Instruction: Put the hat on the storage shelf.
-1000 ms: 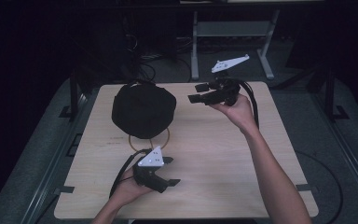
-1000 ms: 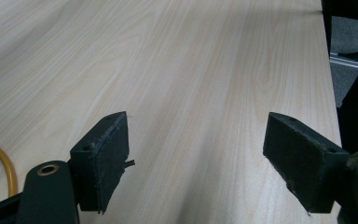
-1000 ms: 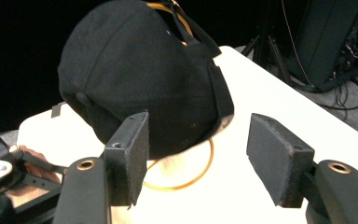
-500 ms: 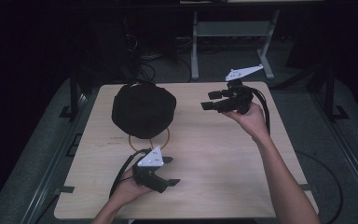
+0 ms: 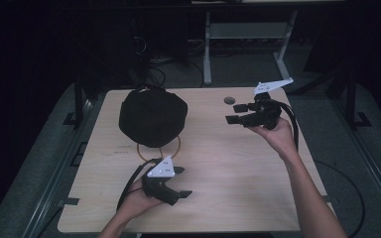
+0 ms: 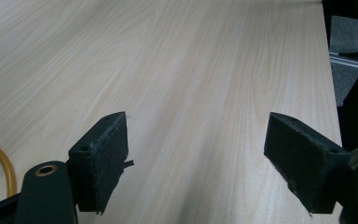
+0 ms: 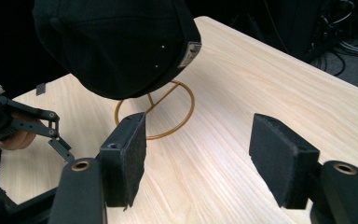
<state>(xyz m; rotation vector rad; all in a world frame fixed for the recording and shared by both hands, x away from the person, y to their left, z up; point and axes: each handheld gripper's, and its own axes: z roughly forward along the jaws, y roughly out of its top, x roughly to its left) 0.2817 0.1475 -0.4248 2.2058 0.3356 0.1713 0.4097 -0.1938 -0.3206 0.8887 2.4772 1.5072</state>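
Moved the right gripper [image 5: 235, 113] away to the right and a bit lower since a second ago, farther from the black cap [image 5: 151, 116]. Now up above the far right part of the wooden table [image 5: 228, 163], close to a small round hole [image 5: 228, 100] in the top. Held from below by the right hand [image 5: 278, 136], jaws pointing left toward the cap. Jaws wide apart, with nothing between them but air and table. Not touching the cap, well apart from it.

Kept the left gripper [image 5: 182, 182] in the same spot as before, low at the near side of the table, in the left hand [image 5: 136, 201]. Jaws wide apart here too, and empty. Pointing right across bare wood in the left gripper view, with a bit of yellow ring at the far left edge.

Sits up on a thin gold wire stand [image 5: 177, 148], that black cap, toward the far left part of the table. Round and dark, covering the top of the stand. Round ring of the stand flat on the wood below it, partly under the cap. Small pale label [image 7: 193, 49] on the cap's edge in the right gripper view. Between the two grippers, but touched by neither one. Closer to the left gripper, just past the ring.
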